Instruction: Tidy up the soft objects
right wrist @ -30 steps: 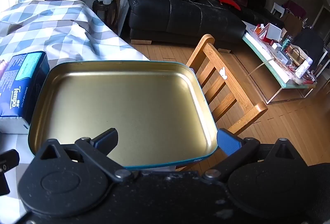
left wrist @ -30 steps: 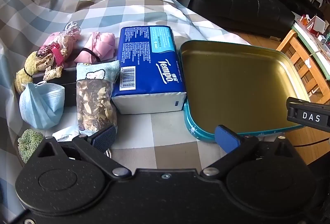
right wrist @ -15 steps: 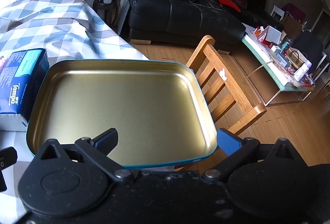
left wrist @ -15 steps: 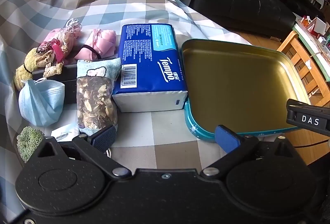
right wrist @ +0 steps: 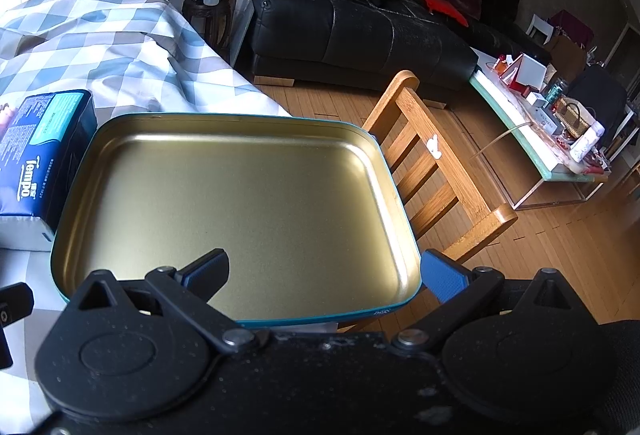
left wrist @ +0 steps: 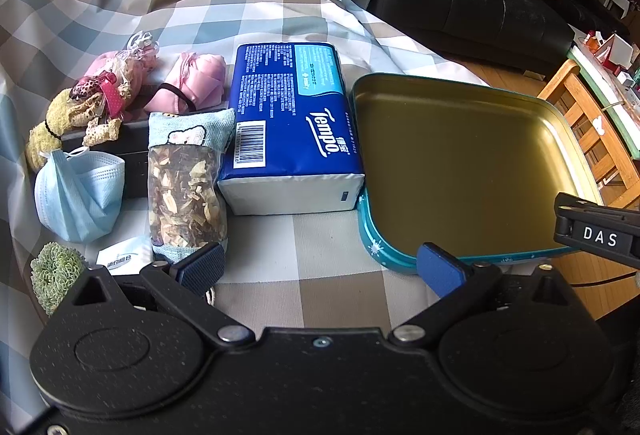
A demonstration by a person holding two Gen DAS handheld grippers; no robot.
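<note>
A blue Tempo tissue pack (left wrist: 290, 123) lies on the checked cloth beside an empty gold tin tray (left wrist: 460, 163) with a teal rim. Left of the pack lie a sachet of dried pieces (left wrist: 186, 187), a blue face mask (left wrist: 78, 191), a pink pouch (left wrist: 196, 83), a pink bundle with ribbon (left wrist: 116, 75), yellow crochet pieces (left wrist: 68, 119) and a green scrubby (left wrist: 54, 271). My left gripper (left wrist: 320, 267) is open and empty, just short of the pack. My right gripper (right wrist: 324, 275) is open and empty over the tray's (right wrist: 240, 203) near rim. The pack also shows there (right wrist: 36, 163).
A small white sachet (left wrist: 122, 259) lies by the left finger. A dark box (left wrist: 128, 151) sits under the soft items. A wooden chair (right wrist: 436, 163) stands right of the table edge. A black sofa (right wrist: 360, 35) and a glass coffee table (right wrist: 540, 131) stand beyond.
The left view has shifted slightly, so the objects sit a little lower and nearer. The right gripper has moved slightly forward over the tray. Both stay open.
</note>
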